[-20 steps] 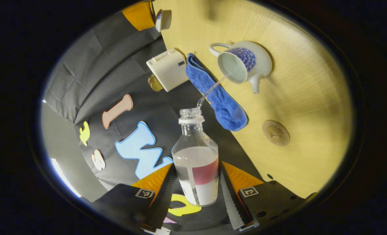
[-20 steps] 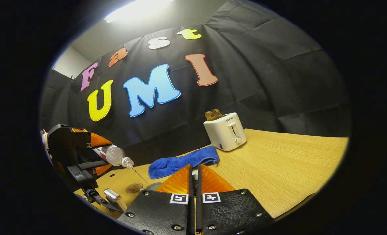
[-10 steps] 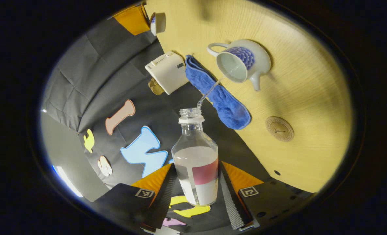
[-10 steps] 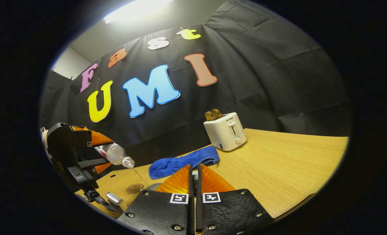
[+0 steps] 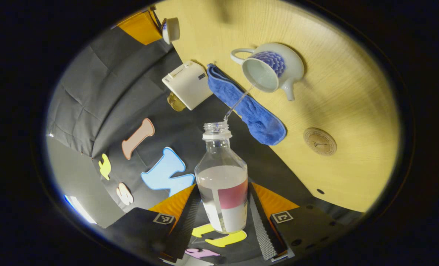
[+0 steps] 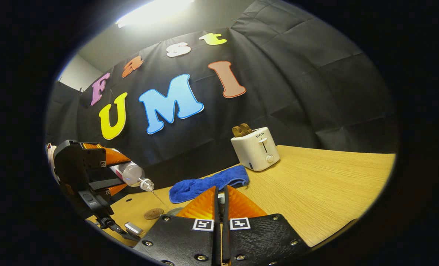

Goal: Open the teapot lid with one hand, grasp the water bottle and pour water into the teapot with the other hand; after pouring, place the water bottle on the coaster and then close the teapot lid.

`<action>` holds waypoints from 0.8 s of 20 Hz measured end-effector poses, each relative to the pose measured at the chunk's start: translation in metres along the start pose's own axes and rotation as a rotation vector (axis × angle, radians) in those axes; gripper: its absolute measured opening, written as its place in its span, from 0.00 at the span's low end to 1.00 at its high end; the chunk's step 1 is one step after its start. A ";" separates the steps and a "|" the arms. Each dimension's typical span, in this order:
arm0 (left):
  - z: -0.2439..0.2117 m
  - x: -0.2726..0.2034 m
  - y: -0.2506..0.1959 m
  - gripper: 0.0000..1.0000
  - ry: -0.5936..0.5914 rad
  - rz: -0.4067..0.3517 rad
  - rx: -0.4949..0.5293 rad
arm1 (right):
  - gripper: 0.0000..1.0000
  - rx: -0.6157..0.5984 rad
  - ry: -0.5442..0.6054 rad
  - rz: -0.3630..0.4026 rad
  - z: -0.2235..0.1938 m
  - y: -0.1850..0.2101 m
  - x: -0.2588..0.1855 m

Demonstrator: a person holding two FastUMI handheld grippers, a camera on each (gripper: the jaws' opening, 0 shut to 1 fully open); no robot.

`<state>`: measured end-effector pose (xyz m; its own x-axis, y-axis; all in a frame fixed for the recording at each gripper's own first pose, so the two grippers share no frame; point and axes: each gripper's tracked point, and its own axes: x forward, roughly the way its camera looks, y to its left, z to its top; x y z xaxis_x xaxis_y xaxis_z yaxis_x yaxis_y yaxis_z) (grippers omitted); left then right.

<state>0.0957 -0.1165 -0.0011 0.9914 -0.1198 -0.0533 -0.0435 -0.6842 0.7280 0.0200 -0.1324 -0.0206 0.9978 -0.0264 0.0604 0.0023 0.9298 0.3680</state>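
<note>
Pouring from one clear water bottle (image 5: 222,188), the left gripper (image 5: 223,218) has its jaws clamped on the bottle's labelled body, one finger on each side. The bottle is tipped with its uncapped neck pointing toward the single white teapot (image 5: 269,70), and a thin stream of water (image 5: 238,103) arcs from the neck to the rim of the teapot's open mouth. The teapot stands on the wooden surface (image 5: 345,92) with a blue scale pattern on its body, its handle on one side and its spout on the other. One teapot lid (image 5: 170,29) is held up and away from the pot, beside the far gripper's finger at the top of the left gripper view.

In the right gripper view, the right gripper (image 6: 221,201) shows its two fingers almost together with a slim gap; something pale sits in that gap, and I cannot tell from there whether both fingers press on it.

Counting the rest: one round coaster (image 5: 319,141) lies flat, near the teapot and apart from it, with bare wood all around it. One blue cloth (image 5: 246,107) lies bunched along the surface's back edge, just beside the teapot. One white toaster (image 6: 256,149) with two slices of toast (image 6: 242,129) in it stands at the cloth's far end, near the back edge. The wide stretch of surface right of the toaster carries nothing.
</note>
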 end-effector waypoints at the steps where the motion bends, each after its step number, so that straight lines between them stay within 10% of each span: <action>1: 0.001 -0.001 0.000 0.87 -0.003 0.004 0.005 | 0.02 0.000 0.000 0.000 0.000 0.000 0.000; 16: 0.029 -0.008 -0.002 0.87 -0.047 0.066 0.145 | 0.02 0.011 -0.002 0.001 0.002 -0.001 -0.001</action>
<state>0.0846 -0.1350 -0.0218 0.9790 -0.1991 -0.0426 -0.1295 -0.7703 0.6245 0.0193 -0.1338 -0.0193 0.9977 -0.0257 0.0627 0.0001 0.9257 0.3782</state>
